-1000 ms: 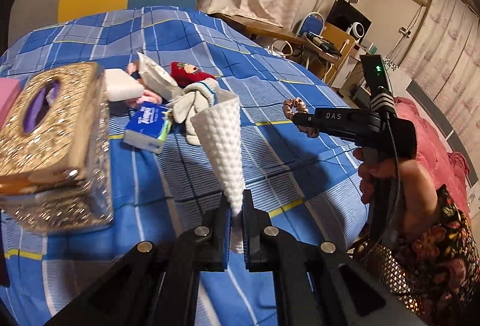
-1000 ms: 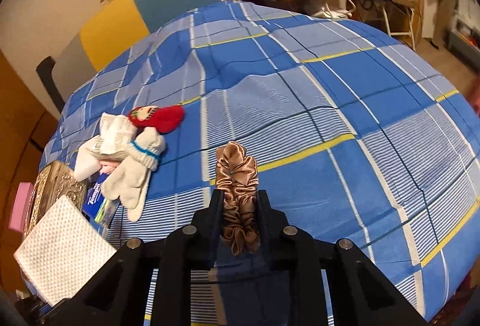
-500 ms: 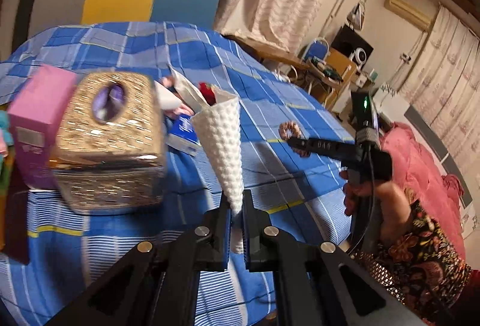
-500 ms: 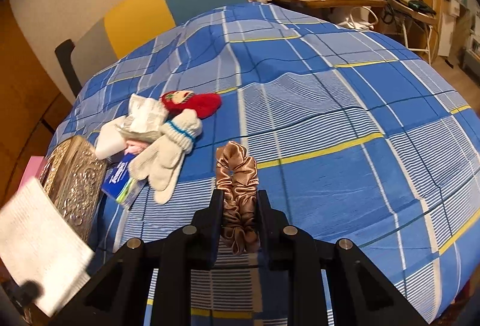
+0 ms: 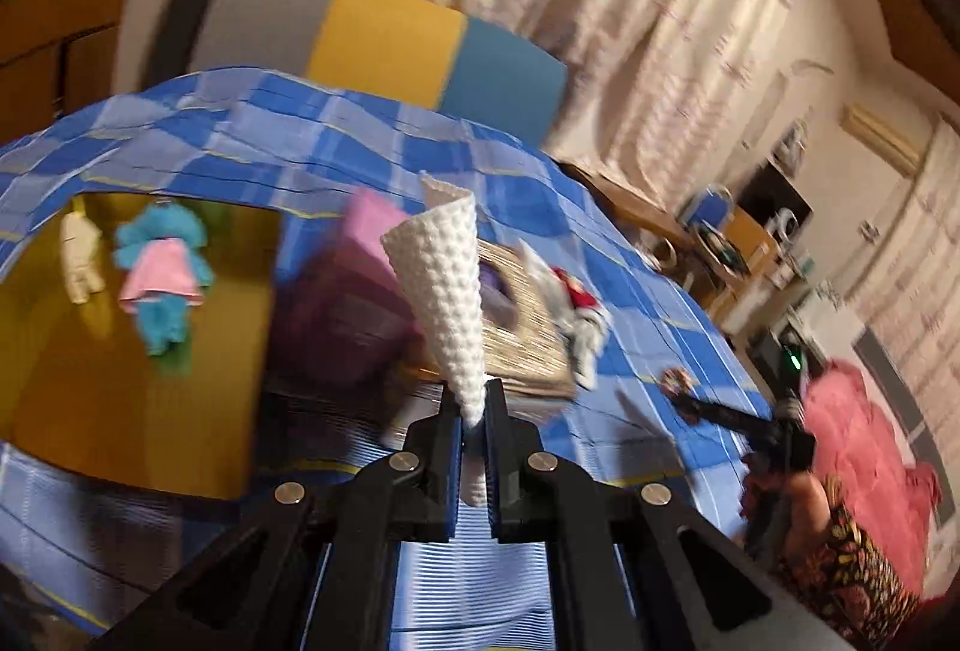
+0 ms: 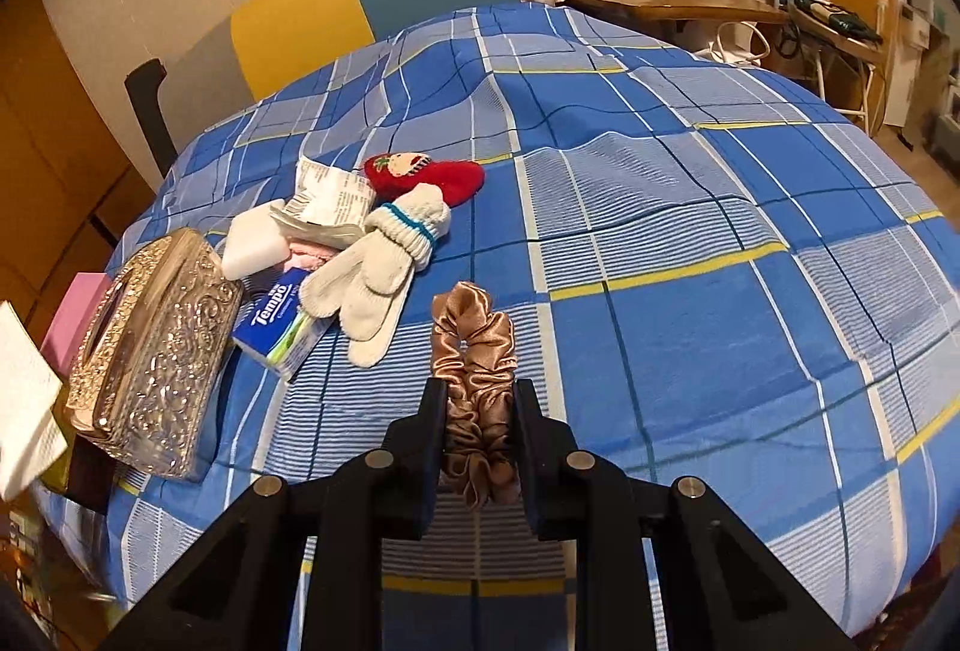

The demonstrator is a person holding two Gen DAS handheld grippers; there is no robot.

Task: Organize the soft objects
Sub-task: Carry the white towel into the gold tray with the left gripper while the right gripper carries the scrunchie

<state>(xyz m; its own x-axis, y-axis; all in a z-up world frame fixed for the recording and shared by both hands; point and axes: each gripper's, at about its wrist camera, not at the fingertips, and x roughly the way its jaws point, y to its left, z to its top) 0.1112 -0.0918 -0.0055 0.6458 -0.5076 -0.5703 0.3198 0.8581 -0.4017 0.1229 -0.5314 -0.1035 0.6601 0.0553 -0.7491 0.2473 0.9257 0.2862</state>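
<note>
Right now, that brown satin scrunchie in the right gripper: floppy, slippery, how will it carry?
Likely floppy: the brown satin scrunchie bunches and folds between the right gripper's fingers. Its shiny fabric suggests it could slip, though the fingers pinch it mid-length. Probably very light; nothing about it looks fragile.

The left wrist view is smeared: beyond the claw, the pink box and ornate tissue box blur together. In the right wrist view a white cloth left of the claw is cut by the edge
</note>
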